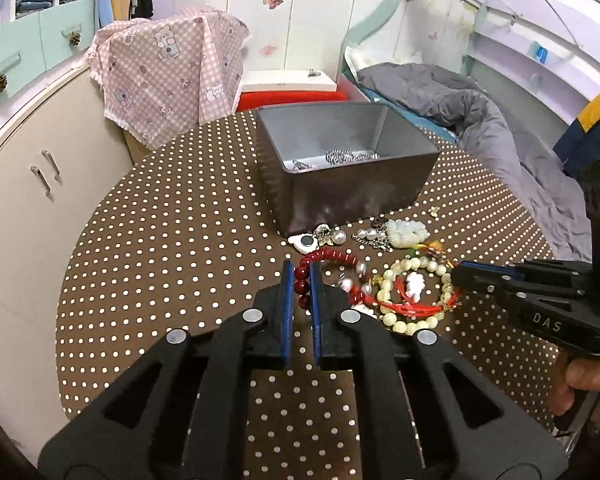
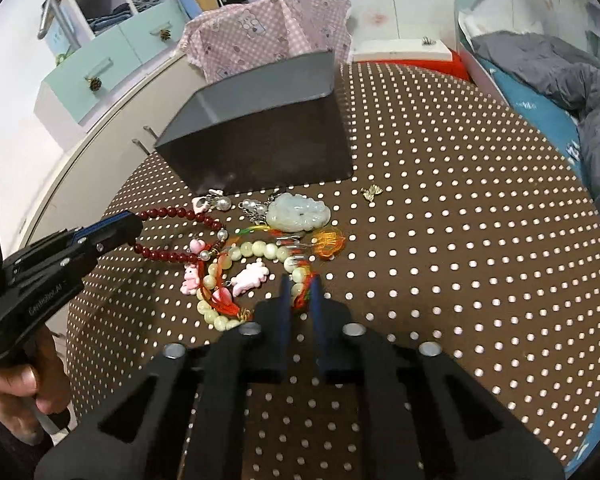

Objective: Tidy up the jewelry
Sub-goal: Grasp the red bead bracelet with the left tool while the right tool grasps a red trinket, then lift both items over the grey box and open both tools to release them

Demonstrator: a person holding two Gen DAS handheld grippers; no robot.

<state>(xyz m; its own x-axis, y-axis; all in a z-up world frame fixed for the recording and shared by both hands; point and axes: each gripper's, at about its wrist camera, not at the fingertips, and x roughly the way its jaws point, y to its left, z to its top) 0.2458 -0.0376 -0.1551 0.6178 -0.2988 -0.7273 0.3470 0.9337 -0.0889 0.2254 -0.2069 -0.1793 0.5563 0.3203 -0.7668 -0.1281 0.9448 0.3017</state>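
Observation:
A dark red bead bracelet (image 1: 332, 255) lies on the brown dotted table (image 1: 160, 240), and my left gripper (image 1: 301, 270) is shut on its near beads. Beside it lies a cream bead bracelet (image 2: 256, 249) tangled with red cord, and my right gripper (image 2: 301, 280) is shut on its right side. In each wrist view the other gripper comes in from the side: the right gripper (image 1: 458, 270) on the cream beads (image 1: 388, 284), the left gripper (image 2: 136, 220) on the red beads (image 2: 172, 212). A grey box (image 1: 340, 184) stands behind the pile with a silver chain (image 1: 348, 156) inside.
A pale jade pendant (image 2: 298, 212), pearls (image 1: 336, 236), pink charms (image 2: 250, 276) and an orange knot (image 2: 330, 242) lie between the bracelets and the box (image 2: 260, 152). A small gold charm (image 2: 371, 192) sits apart to the right. A cabinet stands left, a bed right.

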